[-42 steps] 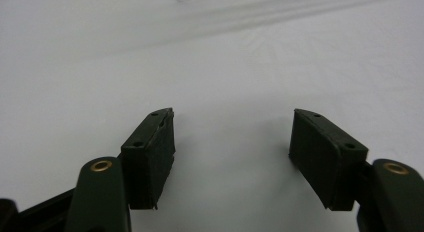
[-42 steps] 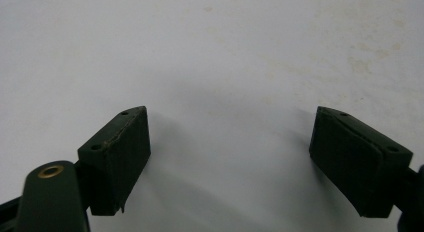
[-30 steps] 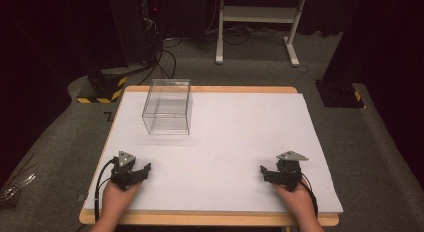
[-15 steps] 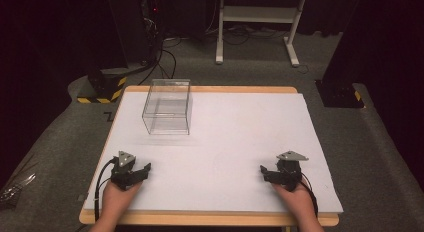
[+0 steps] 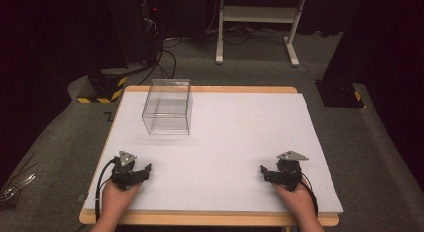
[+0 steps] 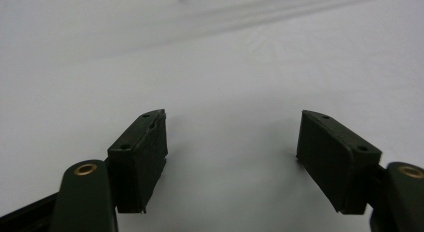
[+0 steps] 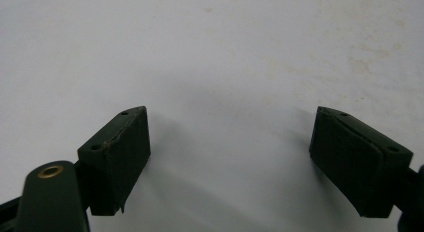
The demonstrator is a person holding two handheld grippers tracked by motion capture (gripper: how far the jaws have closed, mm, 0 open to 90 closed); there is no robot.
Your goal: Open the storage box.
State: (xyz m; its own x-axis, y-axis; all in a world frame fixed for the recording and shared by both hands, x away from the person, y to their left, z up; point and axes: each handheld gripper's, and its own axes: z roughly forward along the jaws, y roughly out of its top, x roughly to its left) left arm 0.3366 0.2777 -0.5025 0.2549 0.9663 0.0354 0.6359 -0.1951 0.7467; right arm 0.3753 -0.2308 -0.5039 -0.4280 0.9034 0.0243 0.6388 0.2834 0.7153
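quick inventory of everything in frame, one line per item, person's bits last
clear plastic box: 1, transparent, far-left part of the table, open top, nothing seen inside
table: 1, white top with wooden edge, centre
hazard-striped base: 1, black and yellow, floor past the table's far-left corner
white frame stand: 1, white, floor behind the table
cables: several, black, floor behind the table
left hand-held gripper: 1, black with grey plate, near-left of table, jaws apart and just been opening, nothing between them
right hand-held gripper: 1, black with grey plate, near-right, jaws apart, nothing held
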